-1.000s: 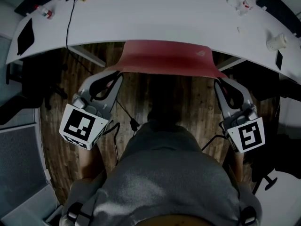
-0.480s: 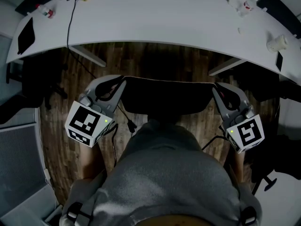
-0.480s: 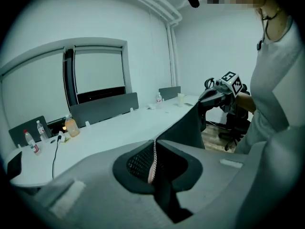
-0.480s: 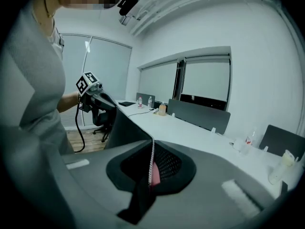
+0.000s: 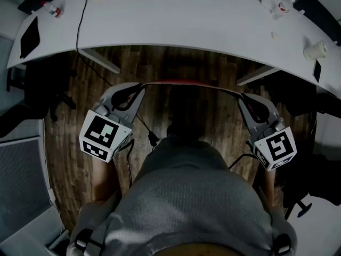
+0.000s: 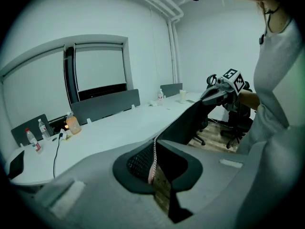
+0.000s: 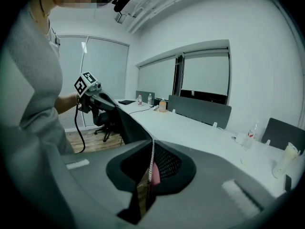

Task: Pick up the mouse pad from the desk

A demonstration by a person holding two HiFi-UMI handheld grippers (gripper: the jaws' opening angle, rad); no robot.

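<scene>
The mouse pad (image 5: 186, 82) hangs stretched between my two grippers, off the white desk (image 5: 186, 20) and over the wooden floor. From the head view it shows edge-on as a thin red line. My left gripper (image 5: 139, 87) is shut on its left end and my right gripper (image 5: 241, 96) on its right end. In the left gripper view the pad (image 6: 183, 123) runs as a dark sheet from the shut jaws (image 6: 153, 168) toward the other gripper. The right gripper view shows the same: the pad (image 7: 127, 125) leaves the shut jaws (image 7: 151, 168) toward the left gripper.
The curved desk carries a black cable (image 5: 80, 25), a dark phone (image 5: 29, 39), bottles at its far left, and a white cup (image 5: 314, 49) at the right. A dark office chair (image 5: 32, 105) stands on the left, and desk legs (image 5: 101, 62) are below the edge.
Both grippers have sunk and drawn closer to the body with the pad. The pad has tilted: first its red top showed, then a dark face, now only its edge.
</scene>
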